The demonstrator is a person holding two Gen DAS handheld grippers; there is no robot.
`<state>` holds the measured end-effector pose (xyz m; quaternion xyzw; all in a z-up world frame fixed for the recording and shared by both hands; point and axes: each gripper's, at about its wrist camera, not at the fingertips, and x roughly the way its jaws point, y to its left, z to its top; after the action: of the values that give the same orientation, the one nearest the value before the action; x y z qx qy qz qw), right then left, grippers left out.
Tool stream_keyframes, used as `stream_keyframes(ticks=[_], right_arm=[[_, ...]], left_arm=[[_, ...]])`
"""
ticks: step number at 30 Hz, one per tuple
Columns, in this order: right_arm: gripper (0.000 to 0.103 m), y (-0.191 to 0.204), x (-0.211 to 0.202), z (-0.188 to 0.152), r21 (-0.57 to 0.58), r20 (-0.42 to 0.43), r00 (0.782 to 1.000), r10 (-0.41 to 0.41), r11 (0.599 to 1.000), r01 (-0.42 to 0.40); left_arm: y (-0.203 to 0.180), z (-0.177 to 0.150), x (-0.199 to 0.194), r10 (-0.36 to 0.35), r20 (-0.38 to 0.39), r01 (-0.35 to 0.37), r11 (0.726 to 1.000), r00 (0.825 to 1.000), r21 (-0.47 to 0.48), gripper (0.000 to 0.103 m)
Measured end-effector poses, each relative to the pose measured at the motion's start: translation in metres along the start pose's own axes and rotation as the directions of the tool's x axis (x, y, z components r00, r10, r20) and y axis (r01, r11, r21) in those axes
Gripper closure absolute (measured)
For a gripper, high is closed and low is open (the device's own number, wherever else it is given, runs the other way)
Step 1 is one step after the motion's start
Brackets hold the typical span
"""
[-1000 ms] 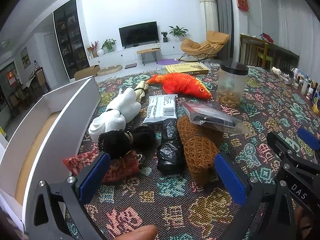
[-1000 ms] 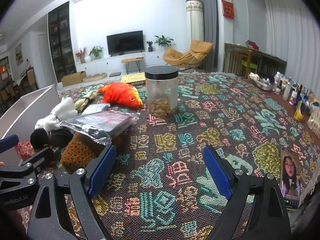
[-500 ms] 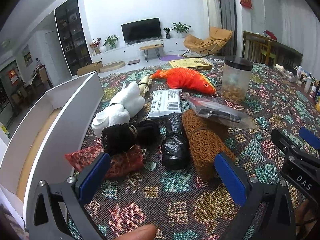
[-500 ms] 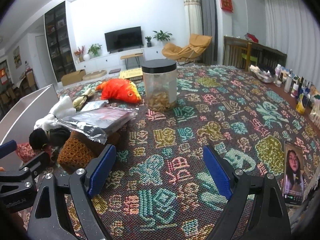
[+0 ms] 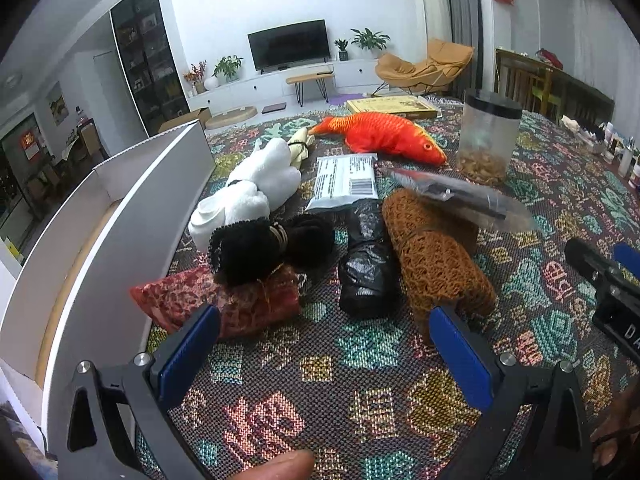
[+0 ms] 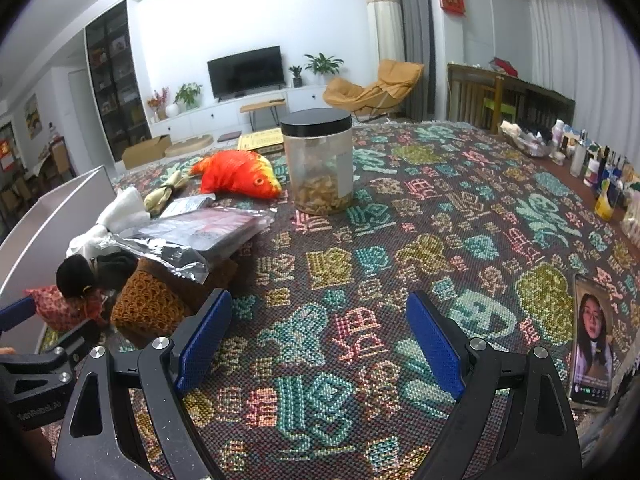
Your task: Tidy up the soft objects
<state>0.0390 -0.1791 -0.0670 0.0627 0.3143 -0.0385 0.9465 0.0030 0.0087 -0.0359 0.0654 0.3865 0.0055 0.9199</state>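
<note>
Left tongs (image 5: 324,344) and right tongs (image 6: 318,340): we are holding both wide open, empty. Risk: the pouch (image 5: 460,196) resting on the net (image 5: 436,260) may be slipping off when lifted.

"D" (partly cut off) on right tool (image 5: 624,312)

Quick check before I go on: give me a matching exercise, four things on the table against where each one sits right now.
Things:
1. plush fish
2. black fuzzy bundle
3. clear packet
4. phone

Places:
A. lying on the brown knit roll
B. resting partly on the red pouch
C. just left of the lidded jar
D. on the cloth to the right of the right gripper

Pairs: 1-C, 2-B, 3-A, 4-D
</note>
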Motion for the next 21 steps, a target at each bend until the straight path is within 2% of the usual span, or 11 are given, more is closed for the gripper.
stream_keyframes(ticks=[5, 21], right_arm=[[0.012, 0.000, -0.001, 0.000, 0.000, 0.002, 1.000, 0.000, 1.000, 0.000], [0.012, 0.009, 0.002, -0.001, -0.034, -0.014, 1.000, 0.024, 0.999, -0.025]], left_arm=[[0.002, -0.010, 0.005, 0.012, -0.029, -0.011, 1.000, 1.000, 0.014, 0.000], [0.001, -0.021, 0.011, 0.015, -0.045, -0.014, 0.999, 0.999, 0.033, 0.000]])
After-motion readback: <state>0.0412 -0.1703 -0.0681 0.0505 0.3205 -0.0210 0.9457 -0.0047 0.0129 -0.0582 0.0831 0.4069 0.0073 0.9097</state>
